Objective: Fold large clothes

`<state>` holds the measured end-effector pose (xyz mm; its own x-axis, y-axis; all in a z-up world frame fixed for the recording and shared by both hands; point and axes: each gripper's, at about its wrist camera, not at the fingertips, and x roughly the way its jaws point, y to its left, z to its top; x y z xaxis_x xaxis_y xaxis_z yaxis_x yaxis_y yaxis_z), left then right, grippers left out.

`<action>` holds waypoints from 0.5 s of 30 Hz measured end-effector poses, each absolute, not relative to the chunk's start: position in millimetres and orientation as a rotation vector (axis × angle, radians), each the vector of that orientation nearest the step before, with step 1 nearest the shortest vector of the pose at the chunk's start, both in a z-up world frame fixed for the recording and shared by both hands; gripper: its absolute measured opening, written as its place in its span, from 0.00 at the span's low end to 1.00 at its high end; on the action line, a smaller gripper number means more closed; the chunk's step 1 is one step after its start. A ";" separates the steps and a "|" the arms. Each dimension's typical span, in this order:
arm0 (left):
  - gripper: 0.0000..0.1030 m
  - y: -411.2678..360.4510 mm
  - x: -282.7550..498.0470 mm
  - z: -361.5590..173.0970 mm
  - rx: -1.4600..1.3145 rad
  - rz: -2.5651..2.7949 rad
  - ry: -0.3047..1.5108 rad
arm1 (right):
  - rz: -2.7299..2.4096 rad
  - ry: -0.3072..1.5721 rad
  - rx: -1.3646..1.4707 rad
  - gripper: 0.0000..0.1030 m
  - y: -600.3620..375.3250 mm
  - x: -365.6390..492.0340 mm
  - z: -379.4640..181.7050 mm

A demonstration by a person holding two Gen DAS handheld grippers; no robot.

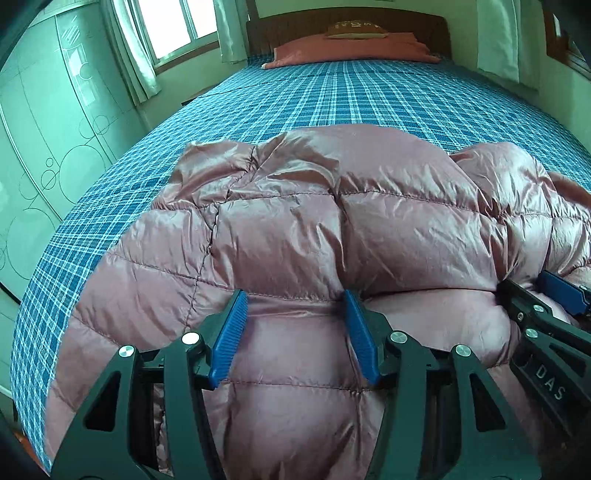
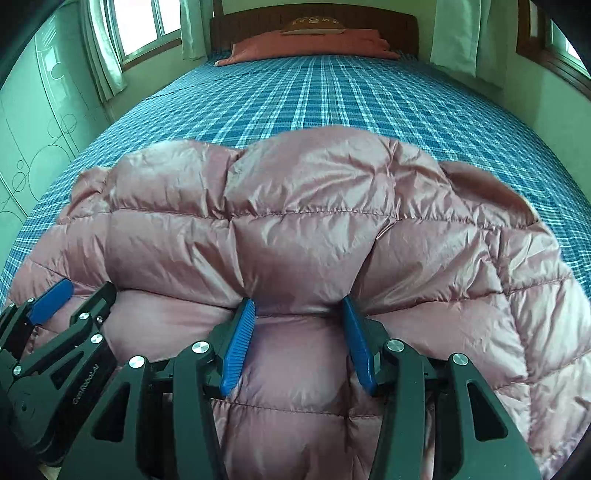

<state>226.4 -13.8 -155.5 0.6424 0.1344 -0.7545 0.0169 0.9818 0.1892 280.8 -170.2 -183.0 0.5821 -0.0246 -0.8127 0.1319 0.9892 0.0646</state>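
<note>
Pink puffer jacket (image 1: pixel 369 221) on plaid bed (image 1: pixel 332 99), left gripper (image 1: pixel 295 306) & right gripper (image 2: pixel 299 314) each pinching its folded edge

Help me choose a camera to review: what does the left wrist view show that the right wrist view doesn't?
Left wrist only: the jacket's left edge, sheet beyond, and the right gripper from the side. Right wrist only: the jacket's right edge and the left gripper at left. Both: the pink puffer jacket folded on the blue plaid bed, puffy fabric bulging between each camera's own jaws, and red bedding by the headboard.

your down jacket (image 1: pixel 295 229) runs off the bottom edge; the pillow's (image 1: pixel 354 29) lettering is too small to read.
</note>
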 end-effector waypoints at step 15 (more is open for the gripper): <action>0.53 -10.8 222.4 -156.2 0.214 0.116 0.856 | -0.126 0.901 0.052 0.49 -159.2 257.1 -175.4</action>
